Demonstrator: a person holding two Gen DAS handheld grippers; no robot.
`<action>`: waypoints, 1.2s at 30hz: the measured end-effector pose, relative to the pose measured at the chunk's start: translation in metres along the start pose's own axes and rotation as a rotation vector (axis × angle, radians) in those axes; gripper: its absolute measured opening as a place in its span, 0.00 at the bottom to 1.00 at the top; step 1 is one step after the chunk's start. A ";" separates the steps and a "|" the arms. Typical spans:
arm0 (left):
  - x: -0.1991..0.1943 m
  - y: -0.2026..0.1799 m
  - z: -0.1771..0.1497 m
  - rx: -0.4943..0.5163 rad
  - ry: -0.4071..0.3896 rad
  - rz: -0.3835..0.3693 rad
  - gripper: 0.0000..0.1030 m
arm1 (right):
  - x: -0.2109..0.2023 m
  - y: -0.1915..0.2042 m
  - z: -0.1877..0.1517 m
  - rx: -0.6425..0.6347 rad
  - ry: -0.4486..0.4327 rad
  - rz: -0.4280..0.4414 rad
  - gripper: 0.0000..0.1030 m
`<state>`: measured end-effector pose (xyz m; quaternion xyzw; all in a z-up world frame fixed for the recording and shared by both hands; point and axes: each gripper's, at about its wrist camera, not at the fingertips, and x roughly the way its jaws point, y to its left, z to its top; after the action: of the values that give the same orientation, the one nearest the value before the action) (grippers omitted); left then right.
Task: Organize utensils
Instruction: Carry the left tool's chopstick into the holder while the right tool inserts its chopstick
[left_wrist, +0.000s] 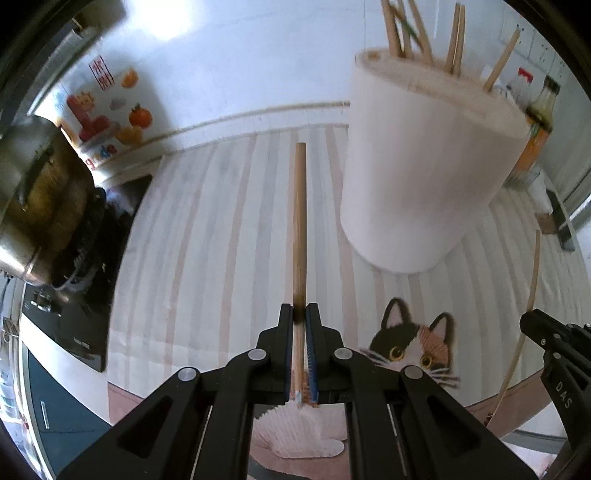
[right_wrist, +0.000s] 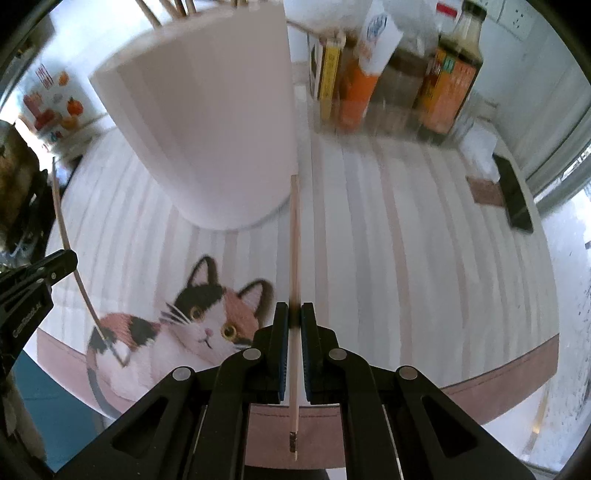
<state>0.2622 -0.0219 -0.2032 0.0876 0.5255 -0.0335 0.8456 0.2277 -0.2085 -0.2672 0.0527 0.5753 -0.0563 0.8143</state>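
Observation:
My left gripper (left_wrist: 300, 308) is shut on a wooden chopstick (left_wrist: 299, 221) that points forward over the striped cat mat (left_wrist: 207, 240). My right gripper (right_wrist: 294, 308) is shut on a thinner chopstick (right_wrist: 294, 251) whose tip nears the base of the white utensil holder (right_wrist: 218, 122). The holder (left_wrist: 424, 166) stands at the right in the left wrist view with several chopsticks (left_wrist: 413, 33) sticking out of its top. Each gripper shows in the other's view: the right one (left_wrist: 554, 339) with its chopstick (left_wrist: 532, 280), the left one (right_wrist: 33, 280) with its chopstick (right_wrist: 70, 236).
A steel pot (left_wrist: 33, 206) sits on a black stove (left_wrist: 85, 295) at the left, behind it a printed cup (left_wrist: 107, 110). Sauce bottles (right_wrist: 450, 74) and boxes (right_wrist: 332, 81) stand at the back right. A black phone (right_wrist: 513, 195) lies at the right. A shell (left_wrist: 295, 432) lies near the mat's front edge.

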 end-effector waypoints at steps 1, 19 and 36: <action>-0.004 0.000 0.001 0.000 -0.014 0.002 0.04 | -0.003 0.002 0.001 0.002 -0.011 0.004 0.07; -0.060 0.002 0.025 0.000 -0.142 -0.037 0.04 | -0.072 -0.002 0.037 0.064 -0.227 0.072 0.07; -0.150 0.018 0.081 -0.001 -0.340 -0.053 0.04 | -0.168 0.008 0.088 -0.011 -0.426 0.101 0.07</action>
<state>0.2697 -0.0249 -0.0317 0.0662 0.3771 -0.0699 0.9212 0.2546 -0.2083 -0.0791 0.0638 0.3871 -0.0222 0.9196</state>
